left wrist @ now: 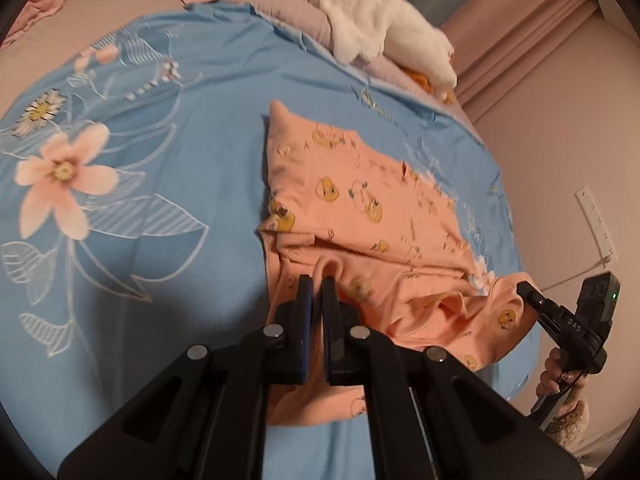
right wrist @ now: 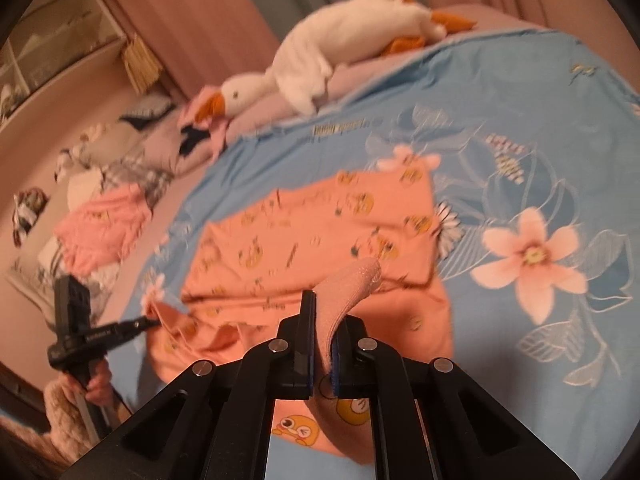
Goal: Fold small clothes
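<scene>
A small orange garment point(left wrist: 360, 208) printed with yellow ducks lies partly folded on the blue floral bedspread point(left wrist: 160, 184). My left gripper point(left wrist: 318, 280) is shut on a raised loop of the garment's near edge. My right gripper point(right wrist: 325, 308) is shut on another fold of the same garment point(right wrist: 320, 232), whose cloth stands up between the fingers. The right gripper also shows in the left wrist view point(left wrist: 528, 294), pinching the garment's right corner. The left gripper shows in the right wrist view point(right wrist: 148, 322), pinching the left corner.
A white plush goose point(left wrist: 372, 20) lies along the far edge of the bed, also in the right wrist view point(right wrist: 320, 52). A pile of other clothes, one pink point(right wrist: 104, 228), lies at the left. A wall point(left wrist: 568, 160) borders the bed's right side.
</scene>
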Tool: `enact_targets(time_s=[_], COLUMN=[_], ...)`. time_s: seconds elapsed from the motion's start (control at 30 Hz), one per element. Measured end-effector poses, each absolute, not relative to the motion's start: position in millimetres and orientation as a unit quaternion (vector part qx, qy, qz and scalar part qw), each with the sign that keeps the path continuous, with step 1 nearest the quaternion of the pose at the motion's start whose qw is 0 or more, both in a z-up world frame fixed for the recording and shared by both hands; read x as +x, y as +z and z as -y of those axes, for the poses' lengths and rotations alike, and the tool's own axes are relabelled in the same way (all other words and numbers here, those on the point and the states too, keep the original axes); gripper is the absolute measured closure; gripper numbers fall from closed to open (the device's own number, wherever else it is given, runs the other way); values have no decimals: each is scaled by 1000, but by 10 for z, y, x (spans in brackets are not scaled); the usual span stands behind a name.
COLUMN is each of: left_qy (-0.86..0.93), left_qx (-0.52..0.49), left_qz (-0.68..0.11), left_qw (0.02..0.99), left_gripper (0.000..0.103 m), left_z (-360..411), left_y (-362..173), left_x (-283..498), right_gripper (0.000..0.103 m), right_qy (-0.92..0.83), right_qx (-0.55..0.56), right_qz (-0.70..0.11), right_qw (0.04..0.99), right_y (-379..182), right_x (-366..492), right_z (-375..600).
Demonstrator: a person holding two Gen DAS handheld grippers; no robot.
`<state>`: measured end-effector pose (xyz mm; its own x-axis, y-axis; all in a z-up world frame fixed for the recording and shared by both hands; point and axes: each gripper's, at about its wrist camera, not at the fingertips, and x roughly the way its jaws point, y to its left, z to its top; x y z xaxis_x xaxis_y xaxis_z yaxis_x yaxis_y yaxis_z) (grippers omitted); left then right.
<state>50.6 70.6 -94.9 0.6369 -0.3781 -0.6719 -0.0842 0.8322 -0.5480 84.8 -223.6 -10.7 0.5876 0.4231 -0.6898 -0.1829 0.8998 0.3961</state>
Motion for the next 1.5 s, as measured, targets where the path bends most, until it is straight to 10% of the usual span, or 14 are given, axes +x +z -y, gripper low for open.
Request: enact_targets(time_s=[0.33,0.4,0.47,0.67,0.83,0.93,1.5], left_qy=[-67,-77,-87,-94,-97,-82,-79], left_qx=[-248,-255,-261,-215,-184,-180,-205], left_qz=[-435,-449,-458,-454,-484,-476,-405], left_qw=[863,853,845,860,850,857,888], left_gripper=[98,90,60,56,60,94,101], left_z=[-740,-770,-776,-630,-511,-525,-411], left_y=[-998,-1055,-1098,-1138,-1305,-1307,-828], left_x=[601,666,716,827,973,967,596], right_gripper=[96,96,96,96,96,96,96], right_qy=[146,138,132,128,126,126,137], right_qx=[176,175,177,182,175,175,154], right_qz=[-399,-406,-413,-419,-424,-427,-408], right_qw=[888,887,884,880,880,878,889], right_y=[-45,-106,-151,-190,-201,-213,-36], right_x=[803,819,827,827,834,836,709], right_z=[2494,2505,2530,2569,2557,2550,2415])
